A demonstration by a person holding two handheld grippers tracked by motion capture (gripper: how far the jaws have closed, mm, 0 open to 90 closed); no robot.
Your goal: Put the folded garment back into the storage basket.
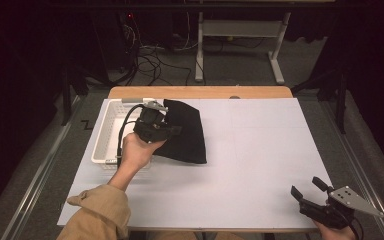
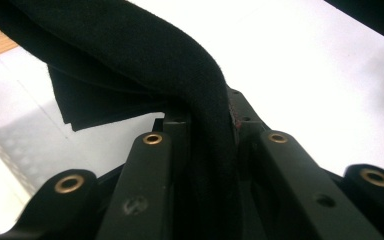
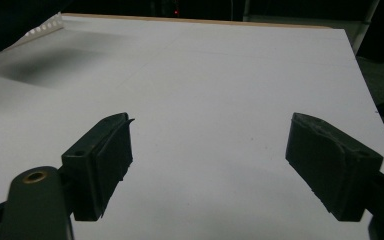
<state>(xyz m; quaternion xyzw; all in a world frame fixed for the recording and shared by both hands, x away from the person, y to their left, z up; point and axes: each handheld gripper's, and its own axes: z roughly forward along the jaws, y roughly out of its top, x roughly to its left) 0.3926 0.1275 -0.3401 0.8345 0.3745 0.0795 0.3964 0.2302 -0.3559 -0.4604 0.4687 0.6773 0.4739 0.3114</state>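
Observation:
A folded black cloth (image 1: 187,135) hangs partly lifted over the left side of the white table sheet (image 1: 260,150), beside a white basket (image 1: 106,135). My left gripper (image 1: 176,131) is shut on the cloth's near-left edge. In the left gripper view, a thick fold of the cloth (image 2: 190,75) runs down between the jaws of the left gripper (image 2: 207,125), and more of it hangs beyond. My right gripper (image 1: 307,188) rests at the table's front right corner, open and holding nothing. Its pads (image 3: 105,160) stand wide apart over bare sheet in the right gripper view.
The perforated white basket (image 2: 10,145) sits at the table's left edge, and its rim (image 3: 45,25) lies far left in the right gripper view. A wooden table edge (image 1: 200,92) runs along the back. Cables and a desk frame (image 1: 240,30) stand on the floor beyond.

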